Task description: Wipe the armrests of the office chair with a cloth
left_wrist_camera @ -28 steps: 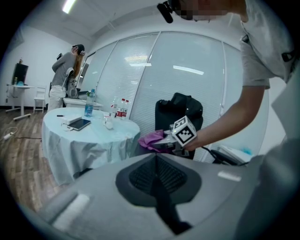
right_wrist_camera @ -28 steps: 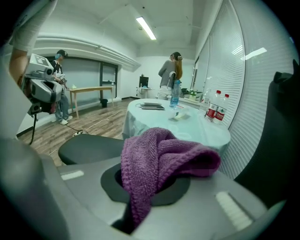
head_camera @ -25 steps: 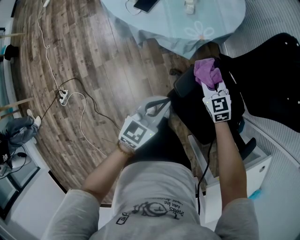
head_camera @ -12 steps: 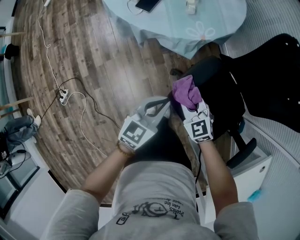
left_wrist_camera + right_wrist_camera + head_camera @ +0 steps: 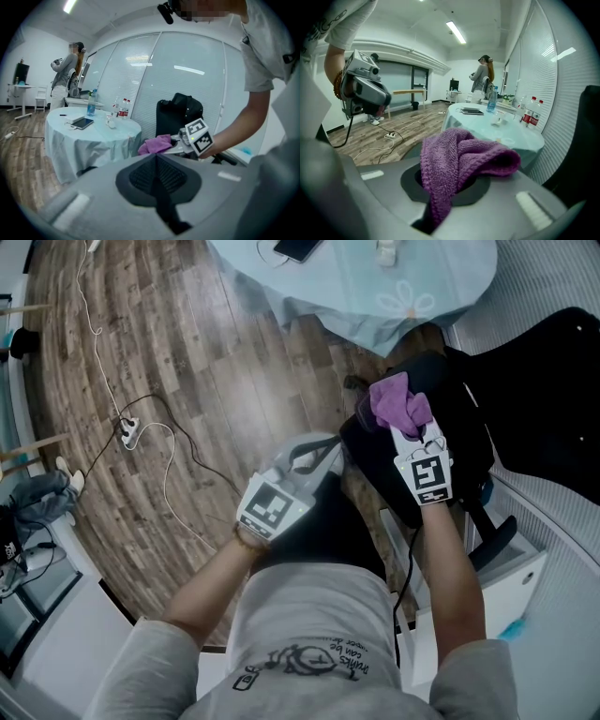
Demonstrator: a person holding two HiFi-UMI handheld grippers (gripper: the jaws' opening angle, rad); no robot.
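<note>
**Wiping stroke swings back along the armrest**

Half a second ago the purple knitted cloth (image 5: 396, 401) sat further toward 8 o'clock in the head view. It has now slid back toward 1 o'clock along the black padded armrest (image 5: 367, 439), partway to where it lay a second ago. That reads as a back-and-forth stroke, so wiping of this armrest looks under way rather than finished.

The right gripper (image 5: 405, 424) is clamped on the cloth. The folds bunch out past its tips toward 12 o'clock and appear to rest on the armrest of the black office chair (image 5: 534, 399). The right gripper view shows the folds pinched between the jaws.

The left gripper (image 5: 314, 454) has not moved. It hangs at 8 o'clock from the cloth, apart from it, with its jaws together on nothing. The round desk with the pale blue cover (image 5: 356, 287) lies beyond at 12 o'clock.
</note>
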